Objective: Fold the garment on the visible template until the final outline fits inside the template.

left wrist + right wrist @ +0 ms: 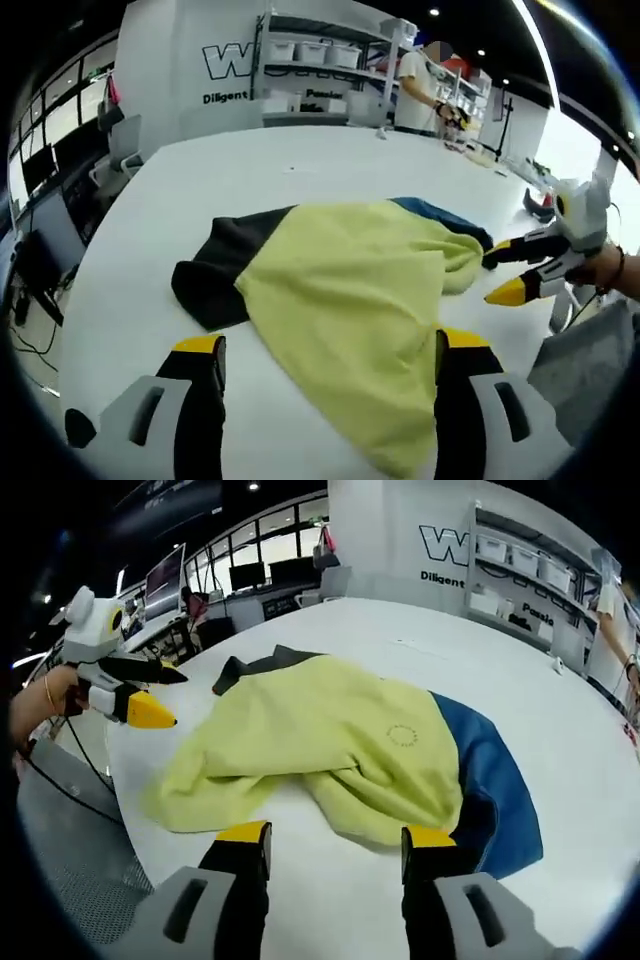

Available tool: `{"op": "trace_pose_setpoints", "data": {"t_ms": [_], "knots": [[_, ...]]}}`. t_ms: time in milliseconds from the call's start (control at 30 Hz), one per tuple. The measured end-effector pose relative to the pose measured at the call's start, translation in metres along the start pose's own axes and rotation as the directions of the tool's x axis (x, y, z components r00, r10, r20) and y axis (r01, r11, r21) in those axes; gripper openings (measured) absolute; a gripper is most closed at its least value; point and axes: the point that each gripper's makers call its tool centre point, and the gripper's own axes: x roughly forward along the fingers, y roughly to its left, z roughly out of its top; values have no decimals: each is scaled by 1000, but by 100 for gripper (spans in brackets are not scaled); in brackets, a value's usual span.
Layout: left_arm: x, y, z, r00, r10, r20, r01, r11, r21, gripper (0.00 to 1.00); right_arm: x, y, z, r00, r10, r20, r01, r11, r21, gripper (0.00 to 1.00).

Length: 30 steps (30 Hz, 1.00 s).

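A crumpled yellow garment (350, 285) lies on the white table (260, 165), with a dark part (215, 270) at one end and a blue part (440, 213) at the other. I cannot tell if the blue is garment or template. My left gripper (330, 345) is open, its jaws straddling the garment's near corner. My right gripper (505, 275) comes in from the right, open, beside the bunched edge. In the right gripper view the yellow garment (330, 740) lies over the blue part (495, 770). My right gripper (337, 835) stands open at its near fold, and my left gripper (168, 698) is open beside the left corner.
Shelves with white bins (320, 55) and a standing person (415, 90) are beyond the table's far edge. Monitors and desks (200, 580) line the other side. The table edge (120, 800) runs close by the garment's corner, with grey floor below. Small items (535, 205) sit at the far right.
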Motion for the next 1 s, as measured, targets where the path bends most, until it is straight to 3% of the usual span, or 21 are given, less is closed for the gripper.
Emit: {"op": "trace_pose_setpoints", "data": {"t_ms": [133,300,467,533,767,1000], "knots": [[-4,-12,-4,1000,-22,-4,22,999,30,80,0,4,-3,1000,14,-9,-14,1000,0,45],[-9,-29,-25,996,-52,-67,57,996,67,80,-2,7,-4,1000,19,-4,-19,1000,-13,44],[-14,-41,-35,993,-85,-76,88,995,37,80,-6,12,-5,999,47,11,-47,999,25,47],[-16,-44,-37,993,-86,-79,88,996,28,80,-9,13,-5,999,50,19,-51,998,31,51],[-17,-50,-53,989,-89,-121,94,995,31,78,-12,19,-11,998,54,23,-54,998,12,53],[-16,-46,-66,984,-67,-163,68,998,-1,76,-1,16,-4,998,56,32,-55,997,-51,47]]}}
